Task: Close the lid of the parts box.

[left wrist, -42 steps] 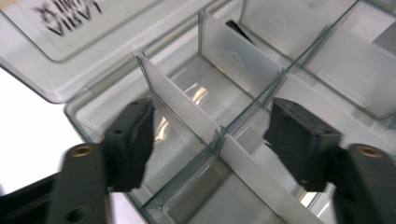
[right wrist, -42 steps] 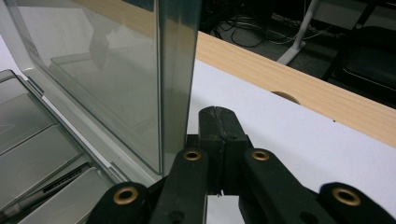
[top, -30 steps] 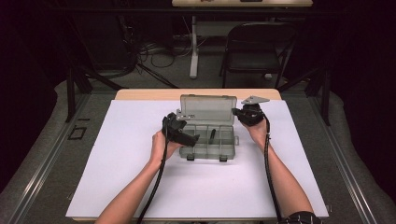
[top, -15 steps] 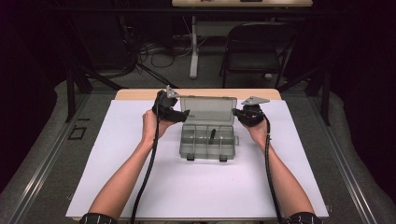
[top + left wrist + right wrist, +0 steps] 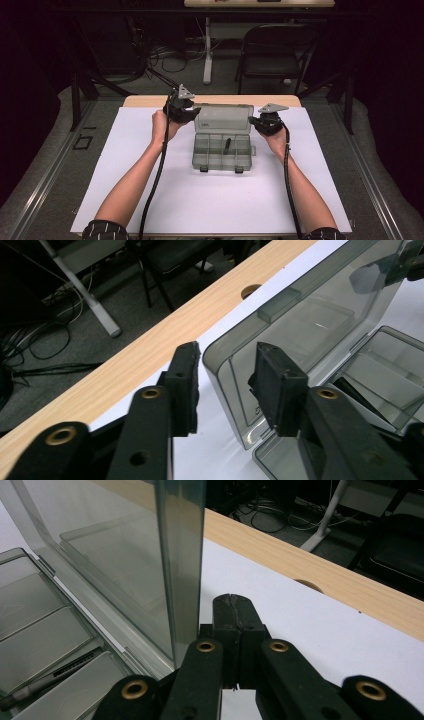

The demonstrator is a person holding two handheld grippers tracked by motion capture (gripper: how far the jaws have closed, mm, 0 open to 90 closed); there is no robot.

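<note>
The left gripper [image 5: 225, 385] sits at the far left corner of the see-through box [image 5: 222, 150]. Its two black jaws have just been closing in. The edge of the raised lid [image 5: 300, 315] stands between them, but the pads [image 5: 277, 385] are not pressing on it yet, and you can see a gap on each side. So this gripper is not holding anything.

The right gripper [image 5: 235, 625] is on the other side of the box, by the right edge of the lid. Its jaws are squeezed tight together with nothing between them. The lid edge stands just beside them, very close, and I cannot tell if it touches.

The lid stands up nearly straight behind the box's tray. The tray has small compartments, and a dark little stick [image 5: 227, 145] lies in one near the middle.

The box rests on a big white sheet [image 5: 150, 200] that covers most of the tabletop [image 5: 150, 101]. A strip of wood shows past the sheet, on the far side of both grippers. Beyond that, on the floor, are a dark folding chair [image 5: 275, 55] and some loose cables [image 5: 165, 60].
</note>
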